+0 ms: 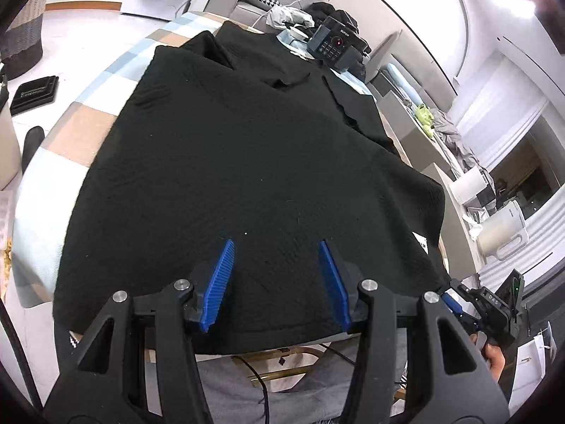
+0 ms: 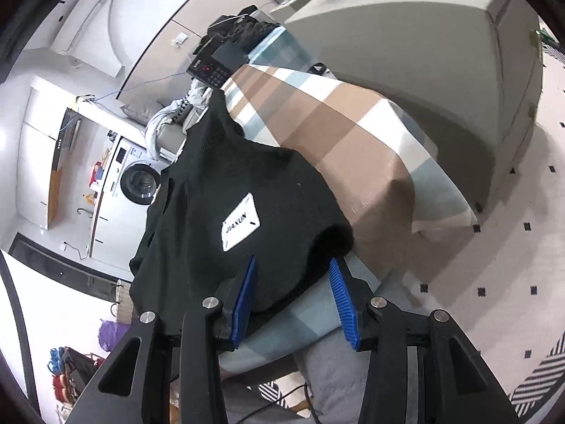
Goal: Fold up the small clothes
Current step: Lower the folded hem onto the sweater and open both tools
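A black textured garment (image 1: 247, 162) lies spread flat on a table with a checked blue, tan and white cloth (image 1: 88, 120). It carries a white label (image 2: 241, 227) near its right hem corner. My left gripper (image 1: 275, 247) is open, its blue pads over the garment's near hem, holding nothing. My right gripper (image 2: 291, 265) is open at the garment's (image 2: 229, 194) near right corner, with the hem edge between the blue pads. The right gripper also shows at the lower right of the left wrist view (image 1: 455, 300).
A black device with a keypad (image 1: 332, 44) sits at the table's far end beside piled clothes (image 1: 289, 14). A grey sofa (image 2: 406, 35) stands right of the table. A washing machine (image 2: 139, 180), a white kettle (image 1: 505, 233) and a patterned rug (image 2: 494, 282) surround it.
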`<control>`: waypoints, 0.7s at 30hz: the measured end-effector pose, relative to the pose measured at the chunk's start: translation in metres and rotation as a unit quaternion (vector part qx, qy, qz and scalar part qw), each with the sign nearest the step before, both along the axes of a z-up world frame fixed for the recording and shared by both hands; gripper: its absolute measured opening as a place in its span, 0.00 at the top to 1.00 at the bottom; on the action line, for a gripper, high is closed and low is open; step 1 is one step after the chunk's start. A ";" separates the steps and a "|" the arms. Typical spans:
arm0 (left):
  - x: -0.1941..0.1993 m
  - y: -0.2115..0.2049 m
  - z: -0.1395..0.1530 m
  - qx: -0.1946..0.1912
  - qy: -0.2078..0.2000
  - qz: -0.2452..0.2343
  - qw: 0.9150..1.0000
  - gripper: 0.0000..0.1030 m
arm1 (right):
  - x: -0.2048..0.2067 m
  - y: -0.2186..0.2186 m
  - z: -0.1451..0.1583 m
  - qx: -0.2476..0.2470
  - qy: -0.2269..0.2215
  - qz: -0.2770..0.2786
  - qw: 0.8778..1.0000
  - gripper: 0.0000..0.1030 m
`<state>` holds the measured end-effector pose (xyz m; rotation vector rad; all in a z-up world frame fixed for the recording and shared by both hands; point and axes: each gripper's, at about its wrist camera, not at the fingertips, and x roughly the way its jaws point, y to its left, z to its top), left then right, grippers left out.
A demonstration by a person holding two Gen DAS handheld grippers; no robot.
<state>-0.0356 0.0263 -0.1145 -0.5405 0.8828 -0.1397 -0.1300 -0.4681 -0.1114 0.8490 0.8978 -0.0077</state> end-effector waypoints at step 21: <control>0.039 0.014 0.008 0.039 -0.005 0.026 0.999 0.53 | 0.002 -0.033 0.023 -0.040 -0.021 -0.018 0.999 0.81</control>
